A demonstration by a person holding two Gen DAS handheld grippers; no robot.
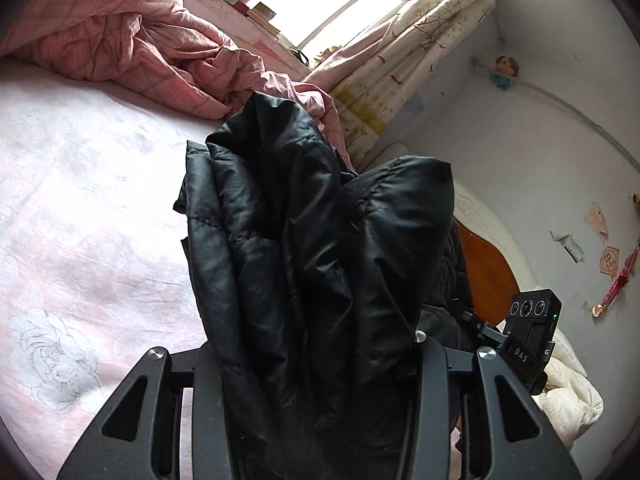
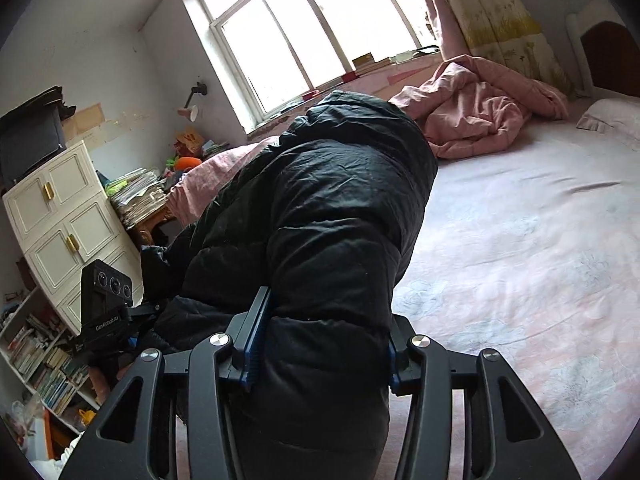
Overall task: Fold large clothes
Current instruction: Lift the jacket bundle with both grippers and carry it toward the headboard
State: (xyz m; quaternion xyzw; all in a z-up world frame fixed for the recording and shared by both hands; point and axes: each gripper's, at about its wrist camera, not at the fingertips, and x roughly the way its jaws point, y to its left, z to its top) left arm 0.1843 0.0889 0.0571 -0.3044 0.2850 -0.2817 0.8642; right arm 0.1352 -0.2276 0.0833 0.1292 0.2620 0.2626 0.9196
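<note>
Two tools, left tool (image 1: 320, 364) and right tool (image 2: 320, 344), each clamped on one black jacket (image 2: 328, 208), one bed (image 2: 520, 240)

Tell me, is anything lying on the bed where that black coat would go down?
Nothing visible does. The black coat is clamped in both hand-held grippers, and the pink sheet ahead is bare. The crumpled pink quilt sits farther back, by the window.

I saw a bed (image 2: 520, 240) under a pale pink floral sheet, a rumpled pink quilt (image 1: 132, 40) heaped below the bright window (image 2: 300, 32). A floral curtain (image 1: 420, 60) hung at its side by a dark wooden headboard (image 1: 486, 272). A cream cabinet (image 2: 60, 224) and a crowded bookshelf (image 2: 44, 360) stood against the scuffed white wall (image 2: 100, 52).
</note>
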